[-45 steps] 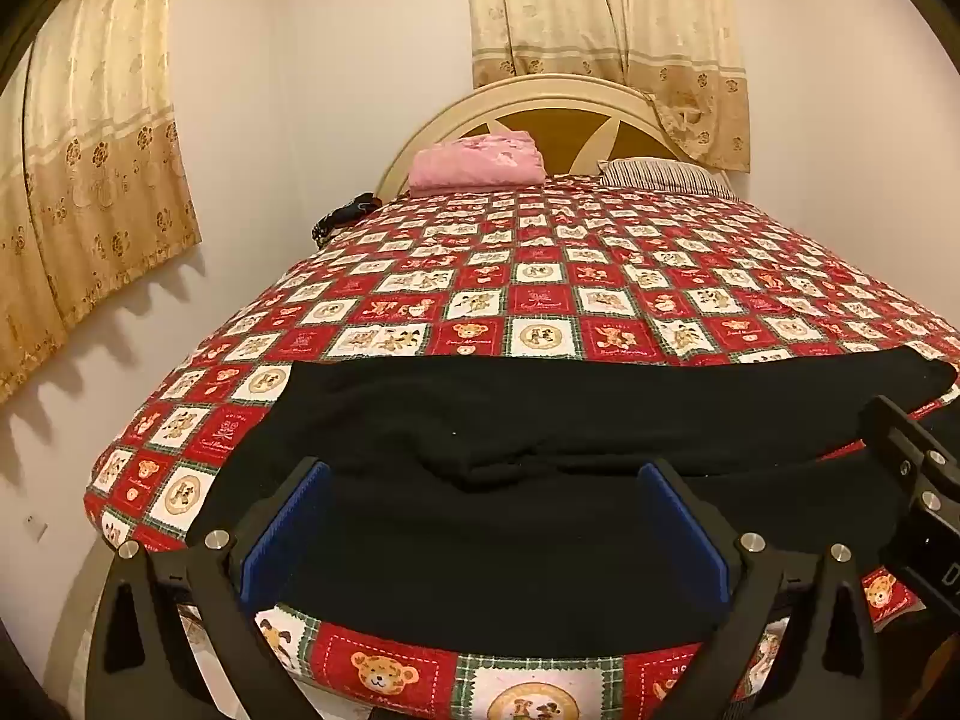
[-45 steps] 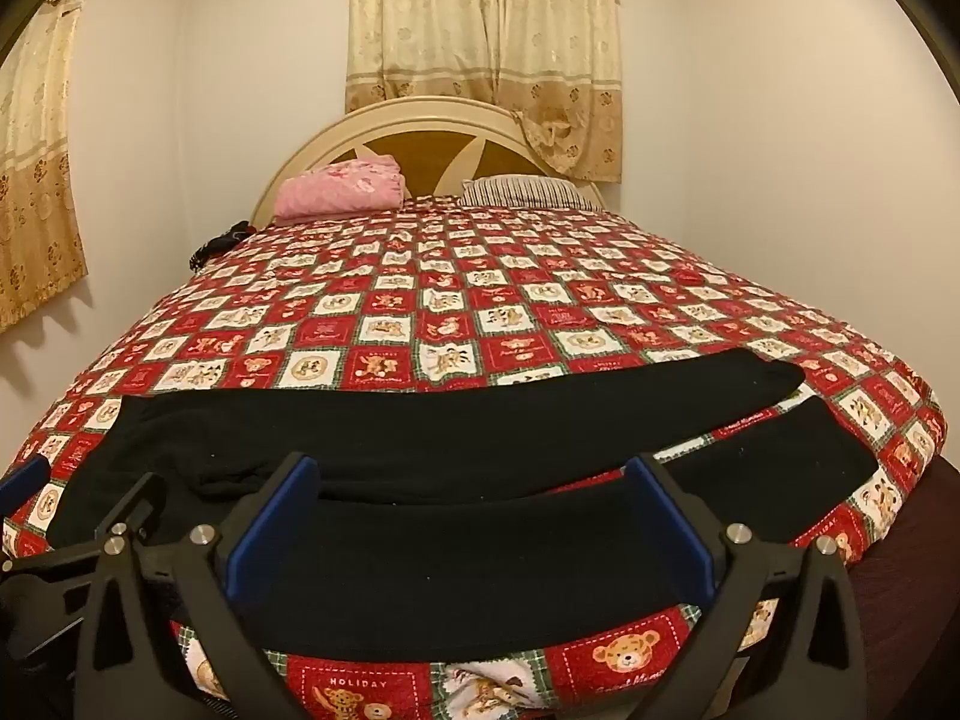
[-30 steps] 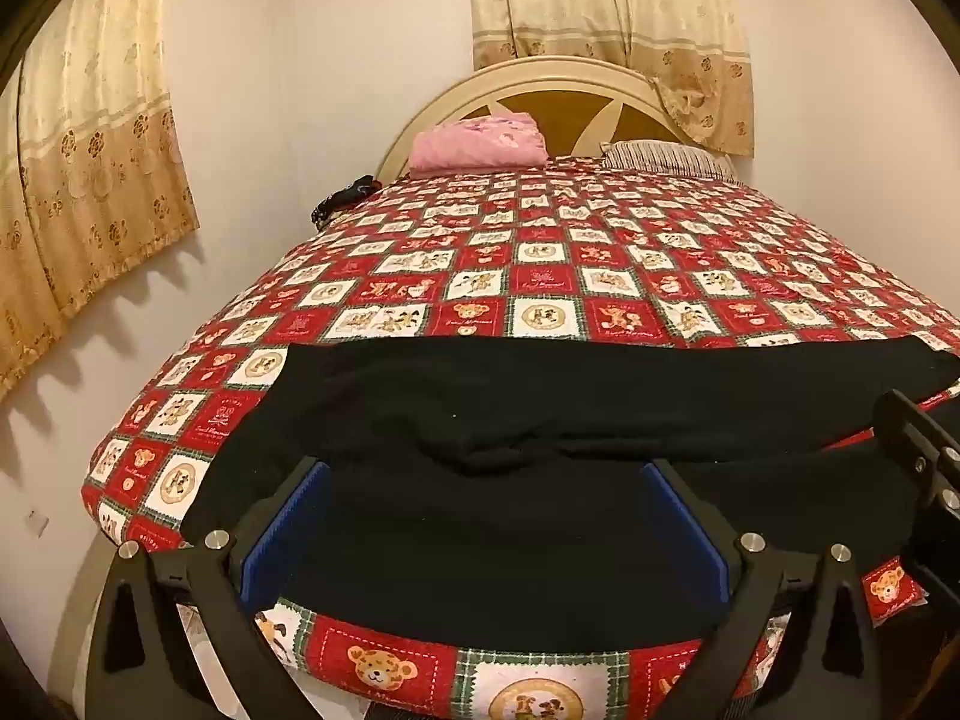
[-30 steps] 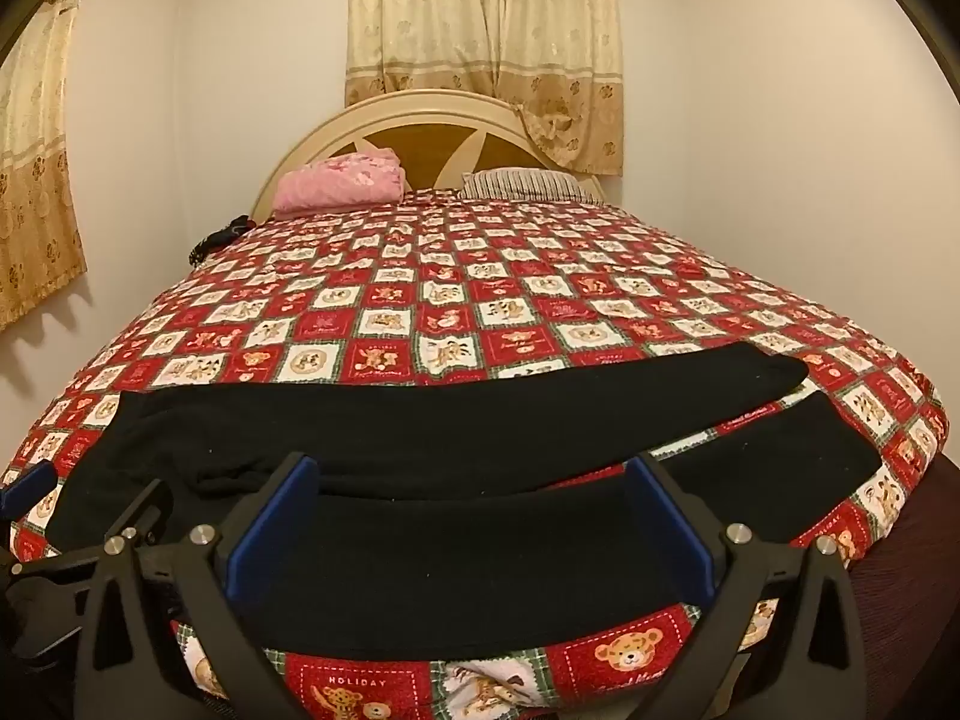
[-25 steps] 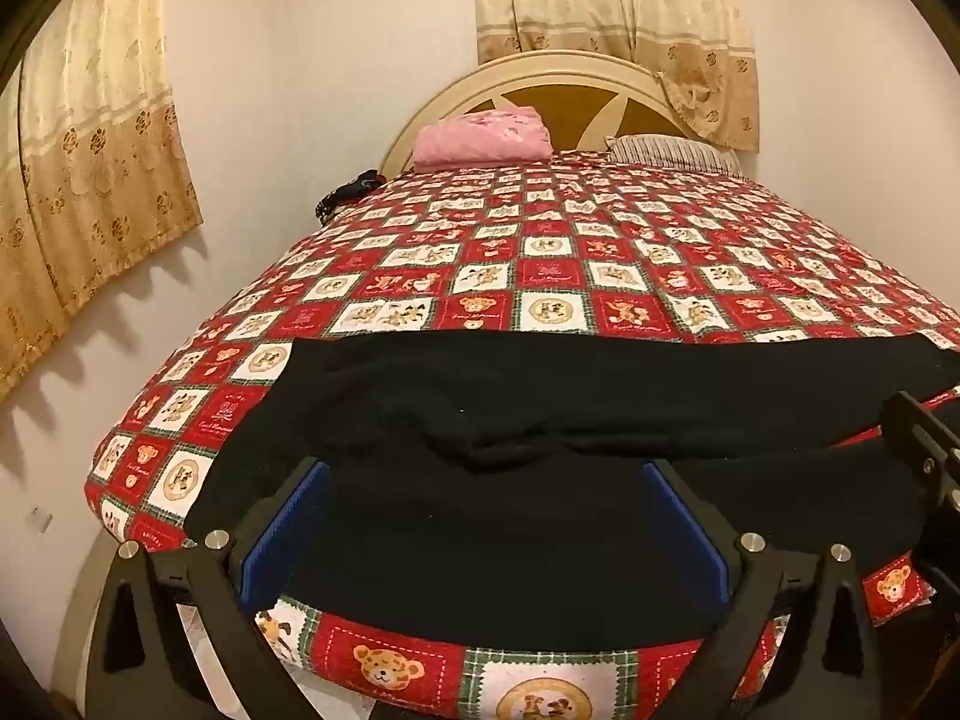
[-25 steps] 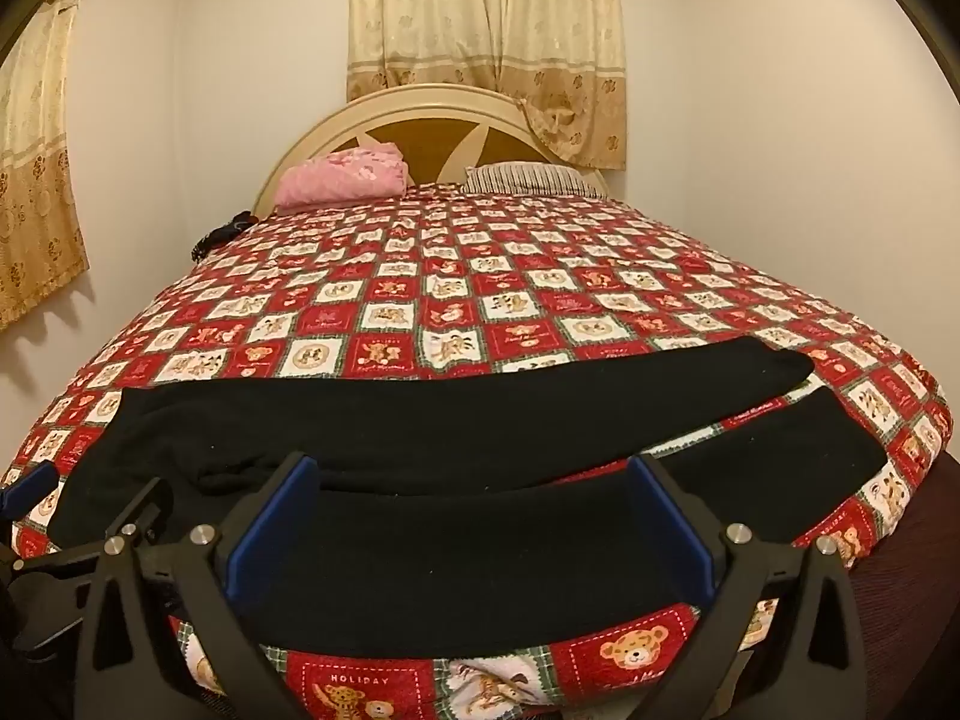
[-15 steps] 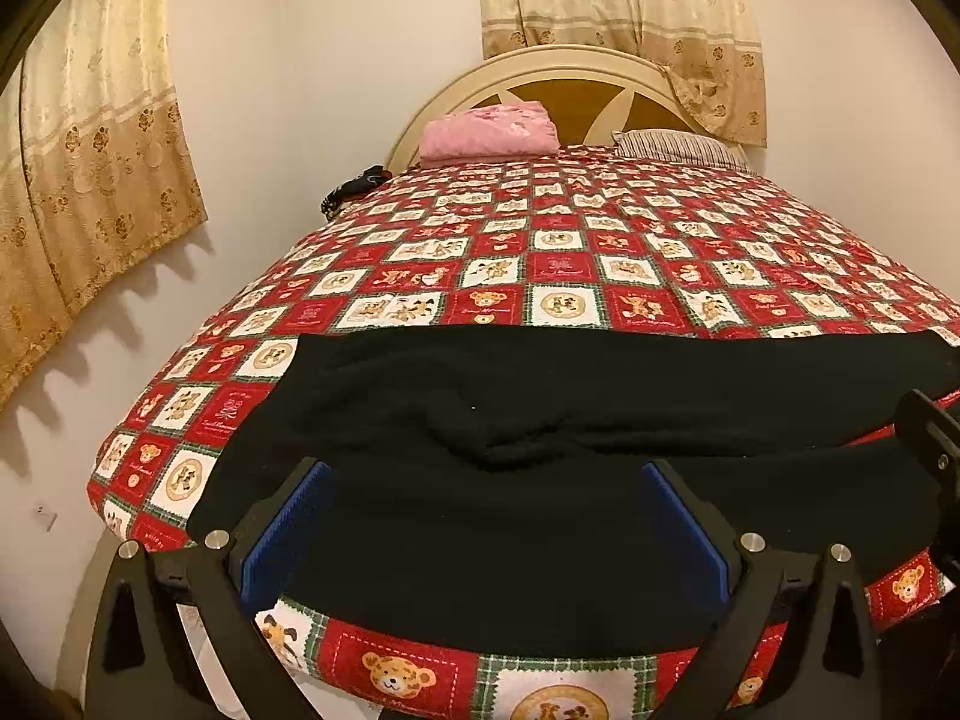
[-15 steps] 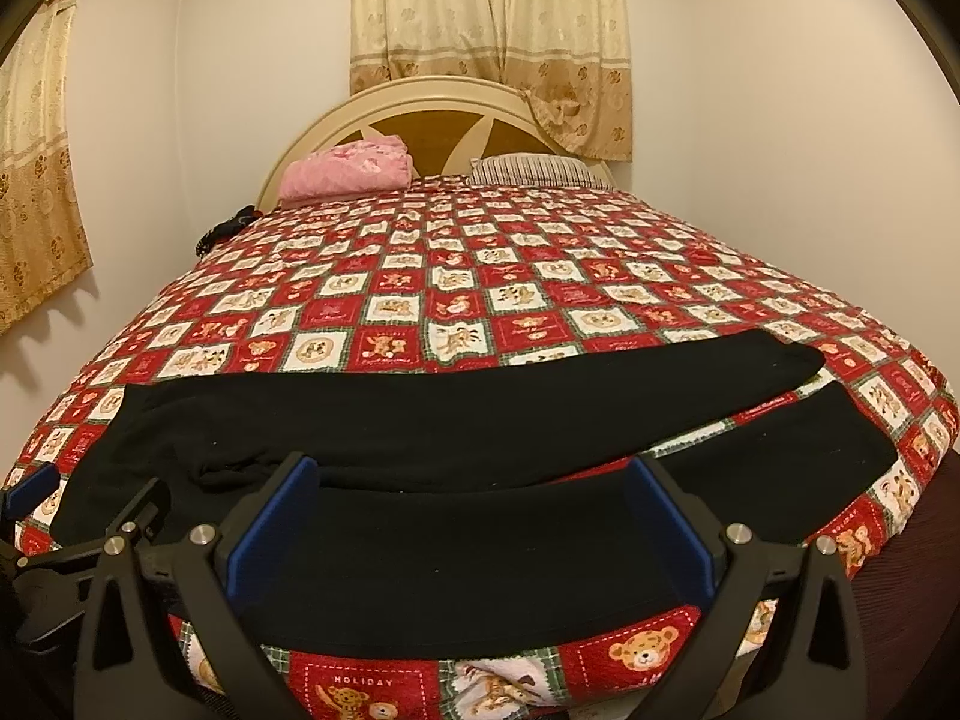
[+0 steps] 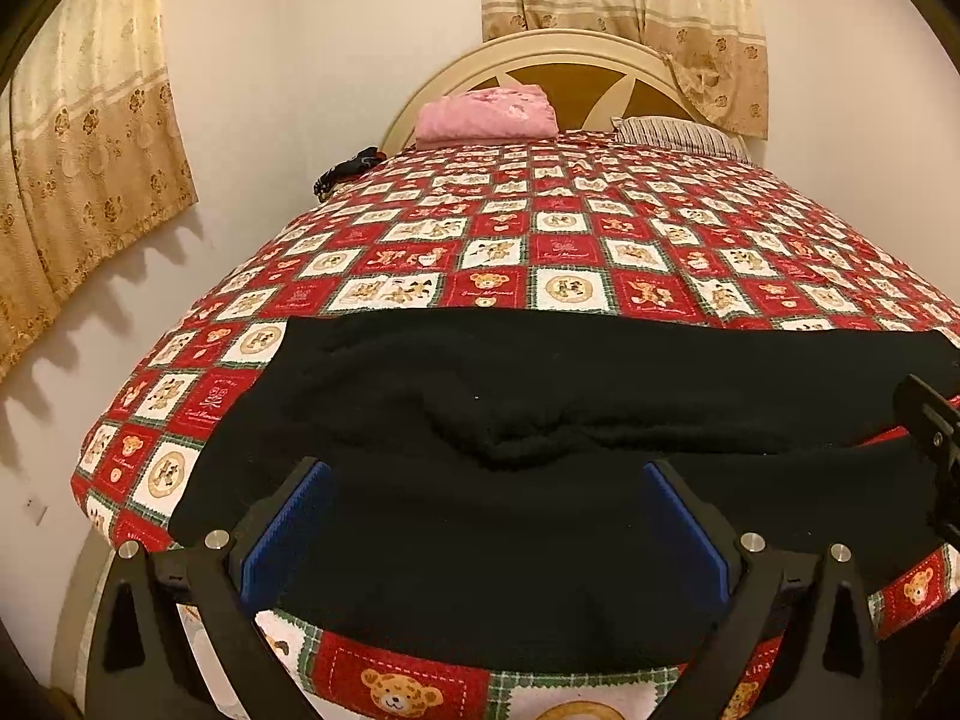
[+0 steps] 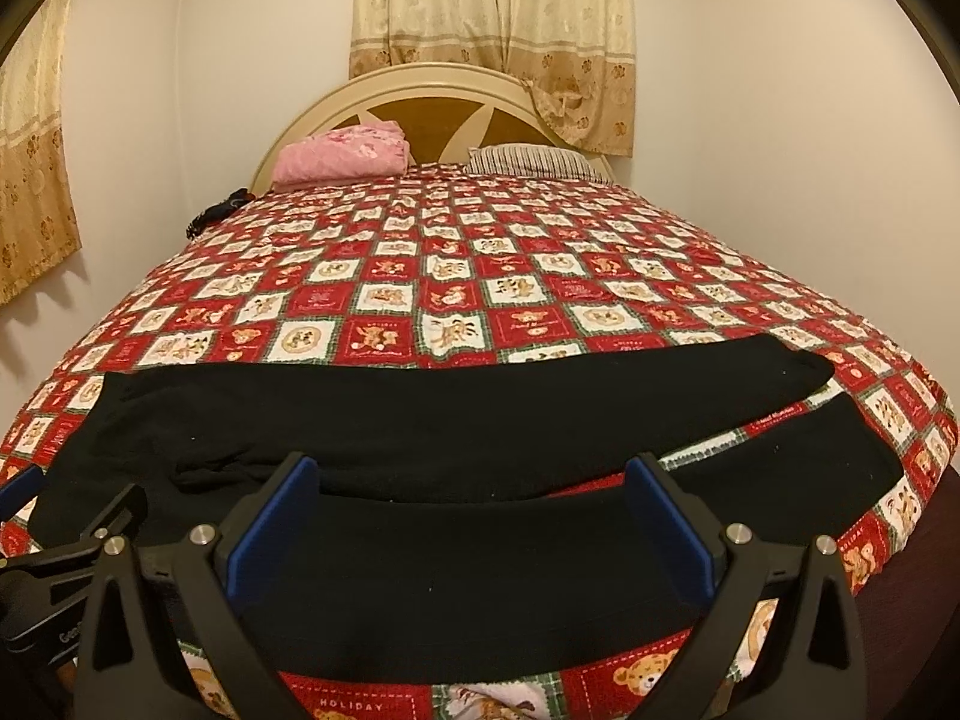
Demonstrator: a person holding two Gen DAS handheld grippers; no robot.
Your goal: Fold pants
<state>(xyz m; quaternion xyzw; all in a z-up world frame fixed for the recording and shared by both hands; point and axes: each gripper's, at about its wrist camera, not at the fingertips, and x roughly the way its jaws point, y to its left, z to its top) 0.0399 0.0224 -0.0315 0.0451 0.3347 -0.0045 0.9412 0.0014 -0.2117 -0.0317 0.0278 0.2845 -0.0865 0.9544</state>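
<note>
The black pants point(image 9: 540, 396) lie flat across the near end of the bed point(image 9: 576, 252), on the red blanket with little bears, and the two legs stretch off to the right. The left tool point(image 9: 483, 516) is spread wide over the top part of the pants and holds nothing. The right tool point(image 10: 471, 516) is spread wide over the near leg, empty too.

The pants point(image 9: 540, 396) lie across the bed point(image 9: 564, 240) along its near edge, waist toward the near left corner, legs toward the near right corner. A folded blanket point(image 9: 486, 117) and a pillow point(image 9: 678, 135) sit at the far edge, blanket left of pillow
</note>
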